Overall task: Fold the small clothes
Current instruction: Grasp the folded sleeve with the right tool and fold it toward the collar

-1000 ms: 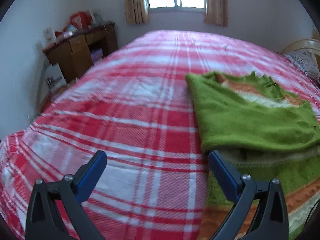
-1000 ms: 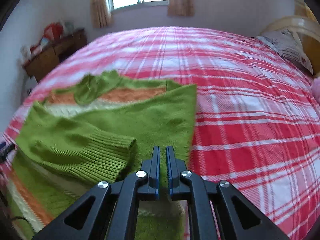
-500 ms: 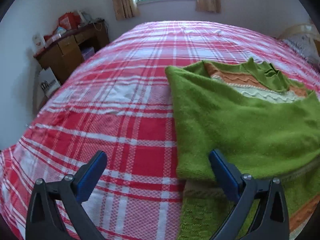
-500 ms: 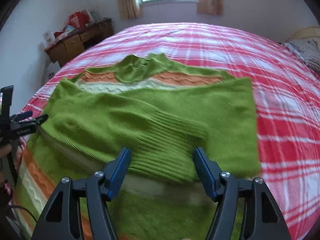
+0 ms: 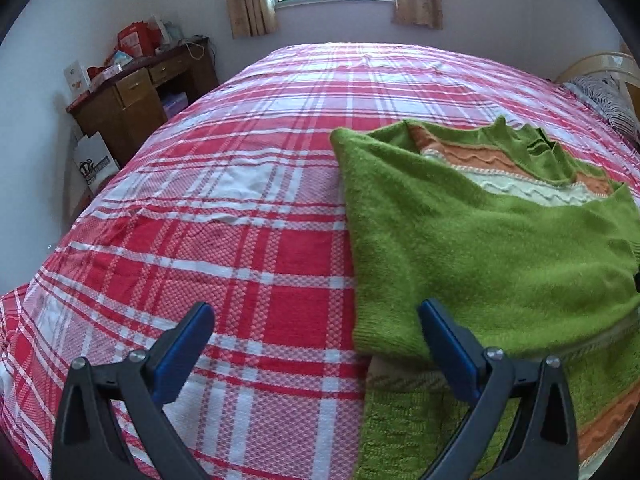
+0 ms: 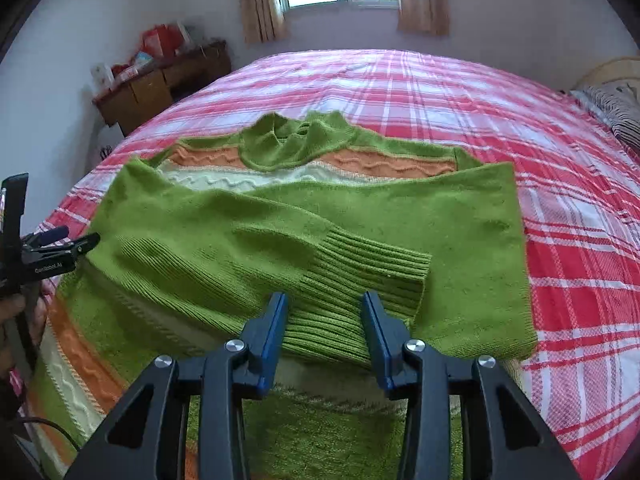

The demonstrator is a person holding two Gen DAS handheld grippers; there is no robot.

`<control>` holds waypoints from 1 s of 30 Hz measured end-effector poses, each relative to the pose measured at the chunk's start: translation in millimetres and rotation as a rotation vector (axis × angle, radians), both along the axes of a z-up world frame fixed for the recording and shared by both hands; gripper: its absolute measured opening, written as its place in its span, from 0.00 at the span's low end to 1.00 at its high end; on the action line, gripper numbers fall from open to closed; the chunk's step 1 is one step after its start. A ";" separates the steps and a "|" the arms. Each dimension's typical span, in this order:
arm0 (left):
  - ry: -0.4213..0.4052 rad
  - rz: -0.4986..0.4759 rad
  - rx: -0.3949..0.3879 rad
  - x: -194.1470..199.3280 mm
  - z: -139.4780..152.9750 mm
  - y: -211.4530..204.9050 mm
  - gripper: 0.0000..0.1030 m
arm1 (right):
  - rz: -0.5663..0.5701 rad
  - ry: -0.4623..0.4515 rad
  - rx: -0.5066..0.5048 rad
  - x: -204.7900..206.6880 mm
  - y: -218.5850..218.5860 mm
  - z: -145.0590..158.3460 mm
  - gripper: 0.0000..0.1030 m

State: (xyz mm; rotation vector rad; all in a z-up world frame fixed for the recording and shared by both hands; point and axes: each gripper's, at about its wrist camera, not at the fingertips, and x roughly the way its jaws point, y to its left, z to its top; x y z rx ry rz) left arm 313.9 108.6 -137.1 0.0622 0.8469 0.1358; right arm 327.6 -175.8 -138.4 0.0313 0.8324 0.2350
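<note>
The right gripper [image 6: 324, 320] stands part open just above the ribbed green sleeve cuff [image 6: 360, 276], which shows between the two blue pads with no visible contact; nothing is held. Its jaws have just been closing from a wider spread, after standing shut a second ago. Ahead of it lies the task's thing, a fuzzy green knitted sweater with orange and cream wavy stripes [image 6: 460, 232], spread on the red-and-white plaid bedspread [image 6: 580, 260]. Both sleeves lie folded across the chest, the neck [image 6: 296, 140] at the far end, the hem nearest. In my judgement the sleeve has been laid down and let go, and the lengthwise fold remains.

The left gripper [image 5: 316, 348] hovers wide open over the sweater's near left edge, its right pad [image 5: 448, 344] above the folded sleeve [image 5: 460, 260], its left pad above bare bedspread; it grips nothing.

Against the earlier frames, both views sit closer to the sweater, and the cuff lies flatter and further across.
</note>
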 end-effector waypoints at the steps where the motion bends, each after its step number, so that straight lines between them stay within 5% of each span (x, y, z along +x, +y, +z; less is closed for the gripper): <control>1: -0.001 0.000 -0.002 -0.1 0.0 0.8 1.00 | -0.002 0.008 0.005 -0.4 -2.0 0.1 0.39; 14: 0.001 -0.006 -0.020 -4.1 -0.3 0.4 1.00 | 0.004 -0.012 -0.045 -14.2 -1.4 -1.5 0.39; 21: -0.003 -0.012 -0.044 -7.7 0.5 3.5 1.00 | -0.007 -0.021 0.046 -15.7 -15.0 -0.8 0.39; 26: 0.032 -0.023 -0.110 -1.0 -3.7 11.0 1.00 | -0.025 0.004 0.217 -8.6 -38.9 -5.0 0.39; 30: 0.022 -0.022 -0.073 -3.0 -1.0 10.2 1.00 | -0.029 0.002 0.195 -10.3 -33.9 -2.3 0.39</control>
